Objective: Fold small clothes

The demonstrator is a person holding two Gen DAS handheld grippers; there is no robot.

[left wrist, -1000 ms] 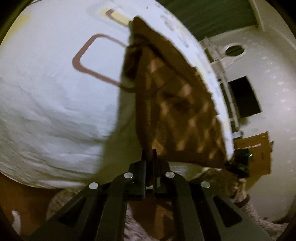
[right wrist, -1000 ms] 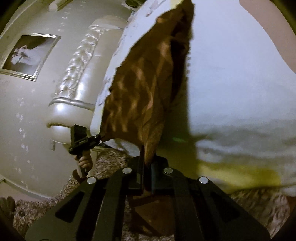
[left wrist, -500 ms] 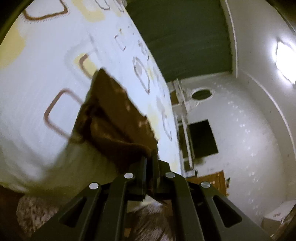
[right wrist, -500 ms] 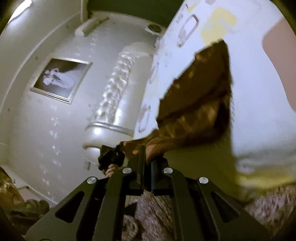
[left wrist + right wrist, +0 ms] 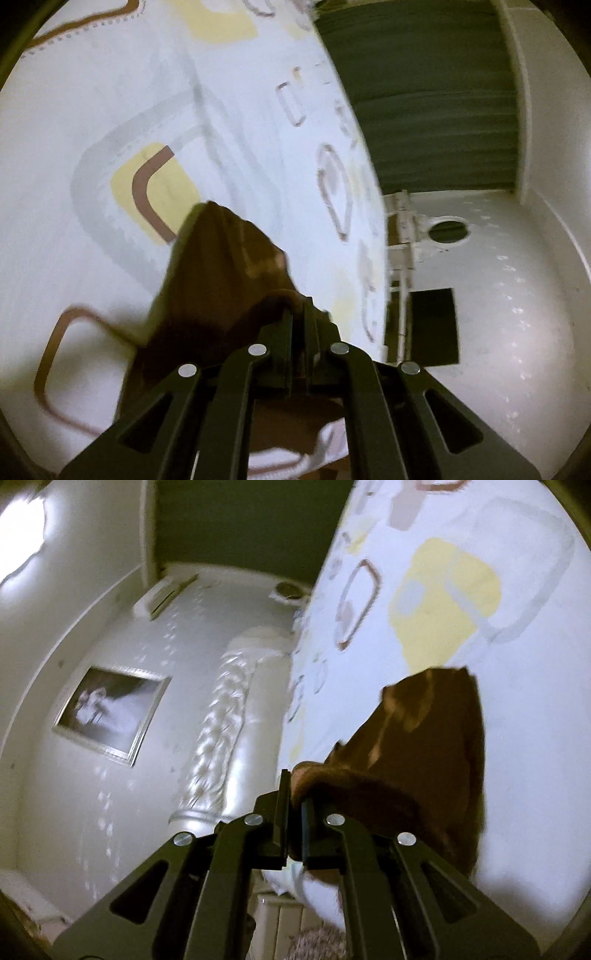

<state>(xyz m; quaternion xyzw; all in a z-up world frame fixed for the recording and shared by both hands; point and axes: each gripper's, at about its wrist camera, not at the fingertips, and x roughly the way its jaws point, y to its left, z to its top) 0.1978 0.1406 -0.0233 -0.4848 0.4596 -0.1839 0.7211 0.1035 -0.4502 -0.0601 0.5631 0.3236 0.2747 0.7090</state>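
A small brown checked garment point(image 5: 218, 280) lies bunched on the white patterned bedsheet point(image 5: 92, 122). My left gripper point(image 5: 298, 314) is shut on one edge of it, the cloth running off to the left of the fingers. In the right wrist view the same brown garment point(image 5: 439, 746) stretches up and right over the bedsheet point(image 5: 517, 664), and my right gripper point(image 5: 294, 794) is shut on its near edge. Both grippers are low, close to the bed surface. The rest of the garment's shape is hidden by folds and blur.
A padded white headboard point(image 5: 225, 716) and a framed picture point(image 5: 110, 712) on the wall stand left of the bed. A dark green curtain point(image 5: 424, 92), a white shelf unit point(image 5: 402, 251) and a white wall lie beyond the bed's far edge.
Both grippers have carried the held edges forward and down over the bed. The garment, hanging spread out a second ago, now lies bunched and folded over on the sheet.
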